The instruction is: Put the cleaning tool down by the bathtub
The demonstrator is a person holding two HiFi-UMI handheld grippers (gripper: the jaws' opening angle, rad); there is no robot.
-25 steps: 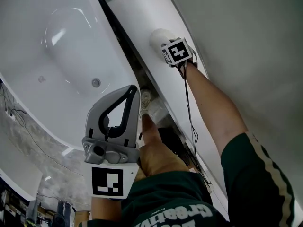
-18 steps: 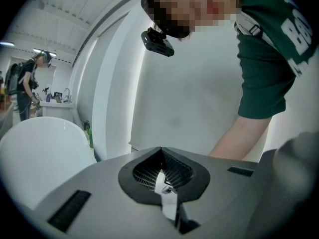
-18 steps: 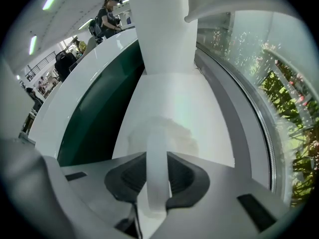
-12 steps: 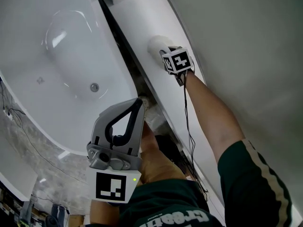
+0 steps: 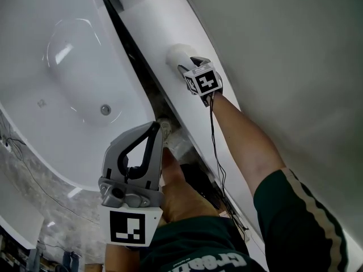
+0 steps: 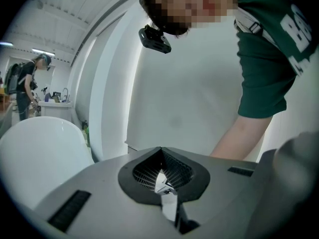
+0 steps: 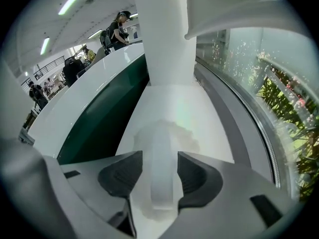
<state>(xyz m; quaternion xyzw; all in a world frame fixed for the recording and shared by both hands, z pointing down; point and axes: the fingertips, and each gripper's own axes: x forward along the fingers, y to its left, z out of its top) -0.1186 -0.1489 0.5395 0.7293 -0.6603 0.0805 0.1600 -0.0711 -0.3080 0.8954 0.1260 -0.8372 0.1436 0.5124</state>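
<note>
The white cleaning tool (image 5: 176, 54) lies on the white ledge (image 5: 161, 16) beside the bathtub (image 5: 68, 67). Its fuzzy white pad (image 7: 164, 131) rests on the ledge, and its handle (image 7: 163, 183) runs back between the jaws of my right gripper (image 5: 189, 66). In the right gripper view the right gripper (image 7: 160, 172) has its jaws opening, with a thin gap on each side of the handle. My left gripper (image 5: 153, 132) is held close to the body, pointing up, and in its own view the left gripper (image 6: 162, 177) is shut on nothing.
A dark gap (image 5: 144, 67) runs between the tub and the ledge, with a shoe (image 5: 169, 130) in it. Grey floor (image 5: 295, 67) spreads to the right. A cable (image 5: 215, 146) trails along my right arm. People stand far off (image 7: 117, 31).
In the head view the right gripper and the tool have shifted a little up and to the left. The left gripper stays raised by the body, slightly lower in view.
</note>
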